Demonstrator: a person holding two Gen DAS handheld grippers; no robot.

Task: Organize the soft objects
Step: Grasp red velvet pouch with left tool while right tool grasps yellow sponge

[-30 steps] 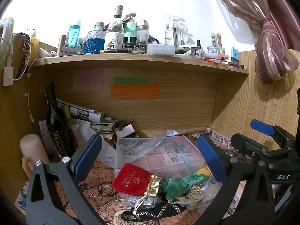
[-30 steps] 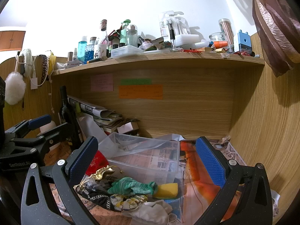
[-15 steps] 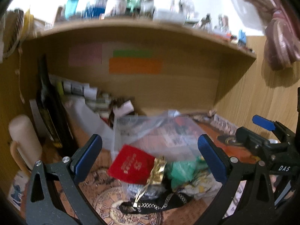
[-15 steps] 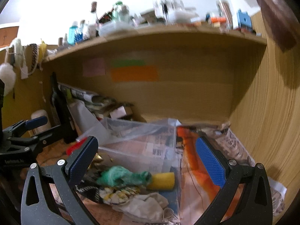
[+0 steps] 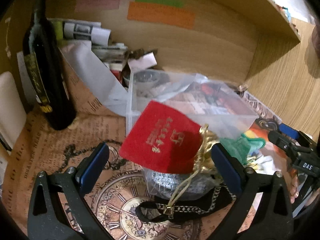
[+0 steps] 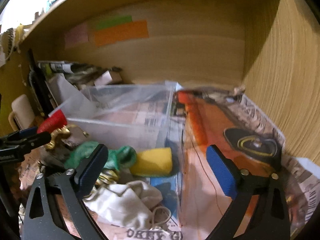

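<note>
A pile of soft things lies in front of a clear plastic bin point(image 5: 230, 116). In the left wrist view a red pouch point(image 5: 162, 138) with gold print sits on a silver mesh bag point(image 5: 176, 182), with a black chain strap point(image 5: 180, 208) below and a green cloth point(image 5: 240, 150) to the right. My left gripper point(image 5: 160, 166) is open, its fingers either side of the red pouch. In the right wrist view I see a yellow sponge point(image 6: 154, 162), the green cloth point(image 6: 120, 156) and a white cloth bag point(image 6: 124, 202). My right gripper point(image 6: 158, 170) is open above them, the clear bin point(image 6: 120, 124) behind.
A dark wine bottle point(image 5: 46, 76) stands at the left beside a cream mug point(image 5: 10, 108). Rolled papers and clutter point(image 5: 90, 34) lie against the back wall. Wooden walls close the nook at back and right point(image 6: 280, 70). Printed paper point(image 6: 230, 124) covers the surface.
Both grippers have moved down and forward toward the pile. The shelf top has left the view. The red pouch now lies between my left fingers.
</note>
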